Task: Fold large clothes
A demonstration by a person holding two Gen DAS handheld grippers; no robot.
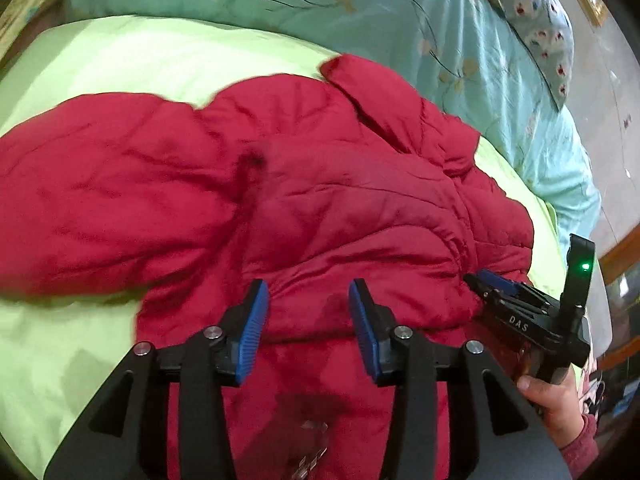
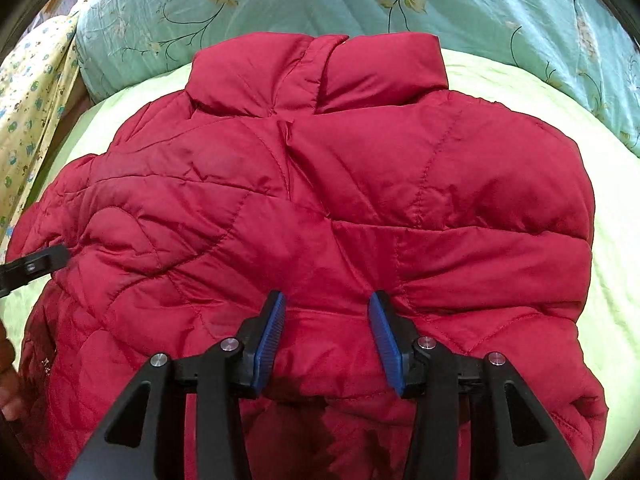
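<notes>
A red quilted puffer jacket (image 1: 320, 200) lies spread on the light green bed sheet (image 1: 120, 56), collar (image 2: 320, 76) at the far end. My left gripper (image 1: 308, 308) hovers low over a folded layer near the jacket's near edge. Its blue pads (image 1: 252, 320) stand apart with fabric between them, not pinched. My right gripper (image 2: 328, 320) has puffy fabric bunched between its pads (image 2: 384, 336), with puckers running out from them. In the left wrist view the right gripper (image 1: 492, 284) sits at the jacket's right edge. The left gripper's finger (image 2: 40, 264) shows at the jacket's left side.
A teal floral quilt (image 1: 360, 8) is piled along the far side of the bed. A floral pillow (image 1: 540, 20) lies at the right, and a yellow patterned cloth (image 2: 32, 112) hangs at the left. A hand (image 1: 552, 400) in a dark red sleeve holds the right gripper.
</notes>
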